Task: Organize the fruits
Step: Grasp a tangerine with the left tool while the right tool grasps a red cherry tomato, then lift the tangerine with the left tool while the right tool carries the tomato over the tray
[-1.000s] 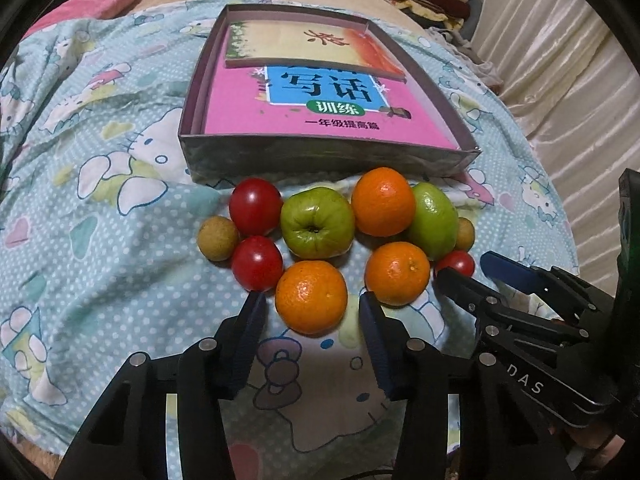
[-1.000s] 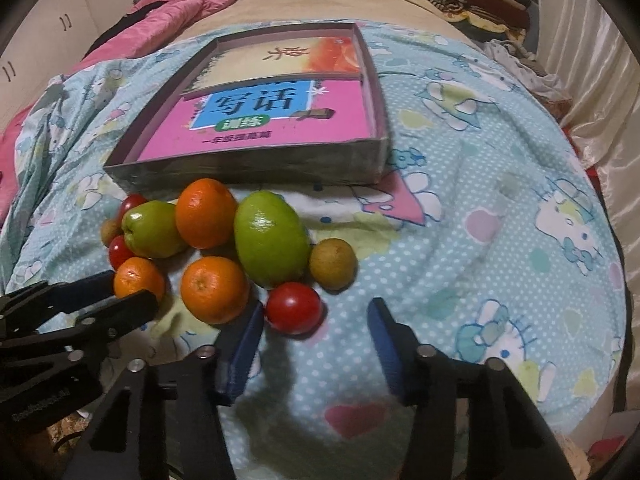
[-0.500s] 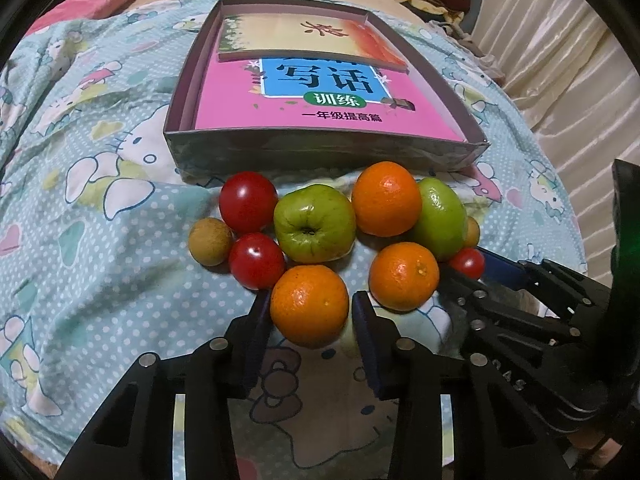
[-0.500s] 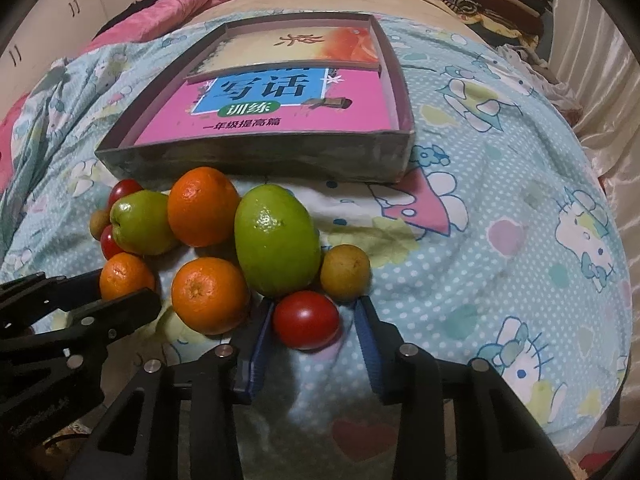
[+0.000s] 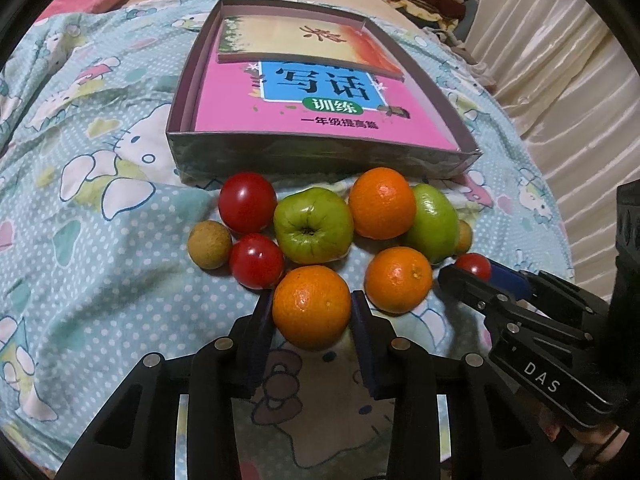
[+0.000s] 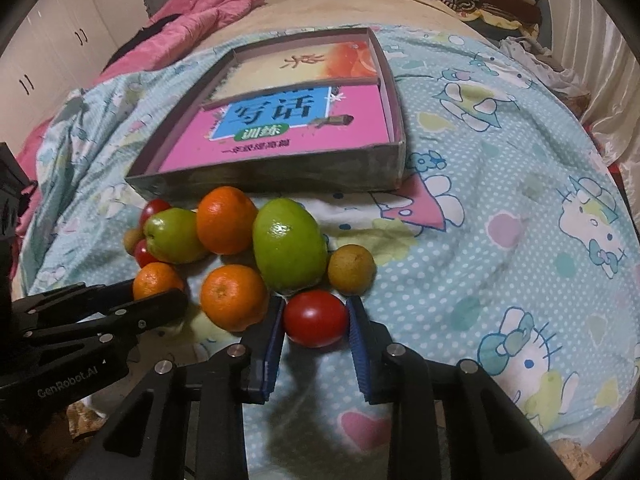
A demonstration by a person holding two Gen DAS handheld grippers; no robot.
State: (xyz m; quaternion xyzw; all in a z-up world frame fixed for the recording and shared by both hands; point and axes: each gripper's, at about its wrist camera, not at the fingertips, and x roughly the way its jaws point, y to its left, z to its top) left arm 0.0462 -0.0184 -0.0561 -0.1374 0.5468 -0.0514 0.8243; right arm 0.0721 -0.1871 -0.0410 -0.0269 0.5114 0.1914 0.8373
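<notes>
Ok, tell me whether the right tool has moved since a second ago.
Yes. The right tool has advanced toward the fruit pile: the small red tomato, formerly ahead of its tips, now sits between them. Its jaws have just been closing and now press on it.

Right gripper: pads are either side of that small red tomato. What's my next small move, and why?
Probably lift it straight up a little. The right gripper has just been closing, and its pads now sit against both sides of the tomato, which still rests on the bedsheet close to a green fruit and an orange; a short vertical lift should clear them.
</notes>
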